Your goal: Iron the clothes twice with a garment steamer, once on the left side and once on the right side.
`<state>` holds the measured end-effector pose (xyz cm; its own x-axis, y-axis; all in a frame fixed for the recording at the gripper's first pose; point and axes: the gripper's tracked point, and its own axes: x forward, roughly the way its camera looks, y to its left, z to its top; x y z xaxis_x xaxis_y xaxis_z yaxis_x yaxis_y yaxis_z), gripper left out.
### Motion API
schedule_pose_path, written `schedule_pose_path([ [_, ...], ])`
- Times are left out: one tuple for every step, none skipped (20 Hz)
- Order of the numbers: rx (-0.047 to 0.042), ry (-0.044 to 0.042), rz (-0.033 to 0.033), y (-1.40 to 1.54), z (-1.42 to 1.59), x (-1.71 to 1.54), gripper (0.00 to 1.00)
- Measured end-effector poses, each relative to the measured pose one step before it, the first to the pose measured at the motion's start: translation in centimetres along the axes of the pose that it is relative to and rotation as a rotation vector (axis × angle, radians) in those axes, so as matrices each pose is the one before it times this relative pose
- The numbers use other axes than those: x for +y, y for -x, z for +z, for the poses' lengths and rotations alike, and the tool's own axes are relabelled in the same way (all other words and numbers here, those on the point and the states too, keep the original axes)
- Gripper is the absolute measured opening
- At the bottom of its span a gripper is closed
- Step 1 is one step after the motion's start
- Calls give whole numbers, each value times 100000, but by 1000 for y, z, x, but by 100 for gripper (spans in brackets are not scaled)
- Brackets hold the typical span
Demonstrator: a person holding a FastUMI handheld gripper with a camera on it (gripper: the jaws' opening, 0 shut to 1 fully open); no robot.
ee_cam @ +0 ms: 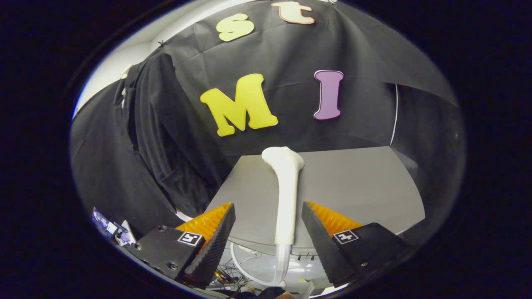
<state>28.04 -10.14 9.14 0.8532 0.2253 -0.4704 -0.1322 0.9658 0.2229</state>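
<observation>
A white garment steamer point(286, 195) lies on the grey table point(365, 187), its head pointing away from me and its handle toward me. Its white hose point(282, 261) drops off the table's near edge. My gripper point(268, 226) is open, with the steamer's handle in the gap between the two fingers and neither finger touching it. A dark garment point(153, 124) hangs against the booth wall, beyond and to the left of the left finger.
Below the table's near edge there are cables and a white base unit point(253, 265) on the floor. Some small clutter point(112, 228) sits low beside the left finger. Bare tabletop stretches to the right of the steamer.
</observation>
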Motion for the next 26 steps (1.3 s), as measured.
schedule_pose_path([
  [2354, 1158, 147, -657, 239, -389, 99],
  [2779, 942, -530, -736, 194, -455, 99],
  [2570, 520, -262, -729, 131, -355, 99],
  [2571, 449, 14, -674, 164, -177, 99],
  [2960, 609, 159, -756, 99, 150, 99],
  [3310, 168, -1406, -772, -19, -368, 99],
  [2639, 652, -372, -648, -128, -438, 99],
  [1863, 104, 66, -602, 182, -222, 99],
  [3335, 22, -480, -445, -199, -252, 98],
  [1997, -132, 175, -500, 47, -157, 98],
  [2423, 298, 198, -21, -93, -63, 97],
  [2066, -435, -87, -143, 35, -97, 96],
  [2561, -526, 648, -320, -57, -94, 96],
  [2232, -1246, 1175, -426, 102, -135, 96],
  [2445, -1775, 1084, -533, 70, -48, 93],
  [1933, -2071, 1084, -357, 48, -42, 90],
  [1636, -1692, 1045, -104, -282, -94, 86],
  [1973, -1905, 458, -254, -151, -155, 83],
  [1188, -1937, 1334, 33, -223, 109, 76],
  [1557, -1085, 1509, -126, -276, 154, 73],
  [1714, -743, 755, -145, -454, 119, 69],
  [2258, -950, 330, -137, -540, -98, 67],
  [1192, -612, 741, -232, -326, 97, 61],
  [490, -182, 181, -256, -141, -45, 60],
  [385, -593, -338, -191, -194, -139, 56],
  [208, -1469, -975, -336, 139, -293, 52],
])
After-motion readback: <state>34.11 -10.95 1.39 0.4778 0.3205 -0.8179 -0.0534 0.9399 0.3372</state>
